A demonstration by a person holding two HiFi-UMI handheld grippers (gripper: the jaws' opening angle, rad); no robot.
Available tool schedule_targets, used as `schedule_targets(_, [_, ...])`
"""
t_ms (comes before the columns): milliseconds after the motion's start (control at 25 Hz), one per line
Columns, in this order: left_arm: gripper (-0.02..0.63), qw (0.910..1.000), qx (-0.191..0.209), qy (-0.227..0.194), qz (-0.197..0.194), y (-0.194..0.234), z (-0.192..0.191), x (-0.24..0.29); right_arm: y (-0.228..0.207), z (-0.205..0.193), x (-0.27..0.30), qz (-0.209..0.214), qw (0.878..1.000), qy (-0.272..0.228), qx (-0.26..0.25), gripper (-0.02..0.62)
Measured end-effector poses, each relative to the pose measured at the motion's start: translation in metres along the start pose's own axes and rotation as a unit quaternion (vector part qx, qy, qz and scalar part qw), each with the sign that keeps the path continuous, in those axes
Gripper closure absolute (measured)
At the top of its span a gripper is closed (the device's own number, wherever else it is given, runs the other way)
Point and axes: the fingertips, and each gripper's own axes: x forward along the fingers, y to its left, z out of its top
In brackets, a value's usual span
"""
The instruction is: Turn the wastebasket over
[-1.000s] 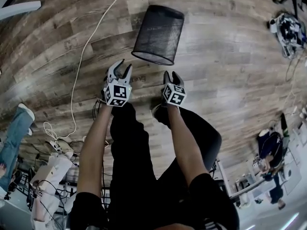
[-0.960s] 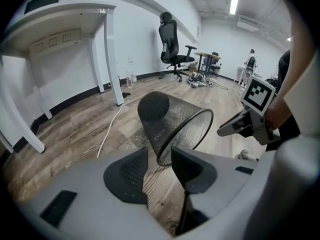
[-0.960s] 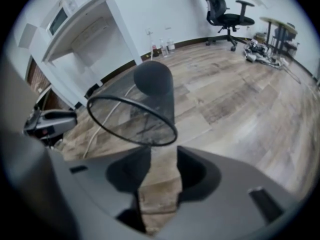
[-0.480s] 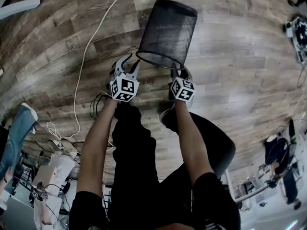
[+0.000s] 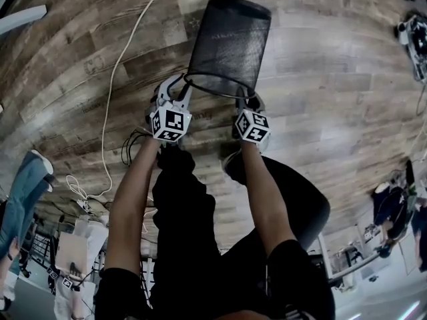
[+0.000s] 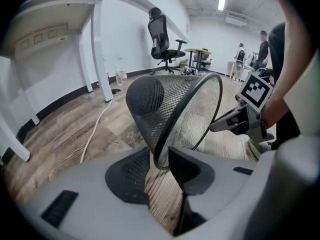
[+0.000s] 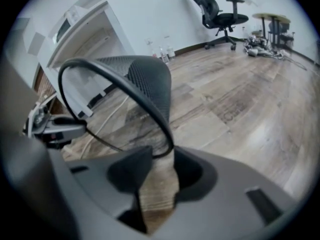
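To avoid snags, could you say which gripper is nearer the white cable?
The left gripper, at the wastebasket rim toward the white cable; the right gripper is opposite. Both have just been closing, rim between their jaws.

Both bare arms, the left arm [image 5: 130, 205] and the right arm [image 5: 263, 192], reach forward and down side by side, nearly straight, with dark sleeves ending at the upper arms. The left gripper [image 5: 175, 87] and right gripper [image 5: 248, 102] point steeply at the floor, level with each other. Each has its jaws astride the basket [image 5: 230, 39] rim. Both pairs have just been closing, yet a gap shows beside the rim in each, so neither pinches it.
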Motion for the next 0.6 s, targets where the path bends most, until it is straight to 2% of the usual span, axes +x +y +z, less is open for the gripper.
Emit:
schedule_targets(160, [0.467,1.0000,0.006,-0.002,-0.006,-0.001,0.002,0.003,0.001,0.006,0.002,0.002,1.000,-0.010,0.006,0.442])
schedule_targets(280, [0.536,0.9998,-0.017,0.002,0.010,0.010,-0.001,0.004,-0.004,0.009,0.003,-0.013,1.000,-0.015,0.019,0.537])
schedule_targets(360, [0.537,0.9995,-0.027,0.009,0.014,0.012,-0.004,0.004,-0.004,0.009,0.002,-0.013,1.000,-0.017,0.019,0.537])
schedule_targets(600, [0.543,0.9993,-0.023,0.023,0.020,0.011,-0.004,-0.002,0.000,0.010,-0.005,-0.008,1.000,-0.007,0.010,0.540])
